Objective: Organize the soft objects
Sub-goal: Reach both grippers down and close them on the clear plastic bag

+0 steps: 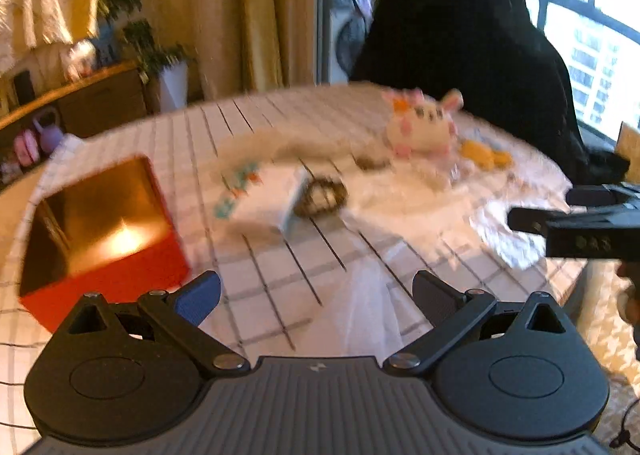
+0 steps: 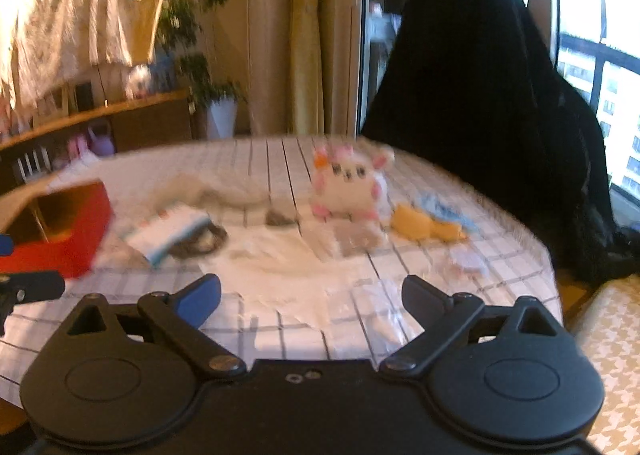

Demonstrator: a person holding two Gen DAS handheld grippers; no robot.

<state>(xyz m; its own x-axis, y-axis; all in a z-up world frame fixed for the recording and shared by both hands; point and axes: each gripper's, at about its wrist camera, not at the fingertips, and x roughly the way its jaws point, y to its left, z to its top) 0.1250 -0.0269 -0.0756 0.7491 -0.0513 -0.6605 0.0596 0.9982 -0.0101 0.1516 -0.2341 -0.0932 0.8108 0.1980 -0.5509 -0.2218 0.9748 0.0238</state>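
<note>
A white and pink plush toy (image 1: 422, 123) (image 2: 350, 185) sits at the far side of the checked tablecloth (image 1: 280, 287) (image 2: 500, 255). Beside it lies a yellow soft piece (image 1: 486, 154) (image 2: 424, 226) and a pale blue cloth (image 2: 444, 209). A red box (image 1: 100, 239) (image 2: 64, 231) with a gold inside stands open at the left. My left gripper (image 1: 318, 295) is open over the near cloth, holding nothing. My right gripper (image 2: 311, 295) is open too, over crumpled white fabric (image 2: 288, 271) (image 1: 420, 207). The right gripper also shows in the left wrist view at the right edge (image 1: 536, 211).
A white tissue pack (image 1: 266, 195) (image 2: 168, 233) and a dark ring-shaped band (image 1: 322, 197) (image 2: 198, 243) lie mid-table. A black garment (image 1: 472, 47) (image 2: 492, 103) hangs behind the table by the window. A wooden sideboard (image 1: 96, 95) and potted plant (image 1: 160, 55) stand at the back left.
</note>
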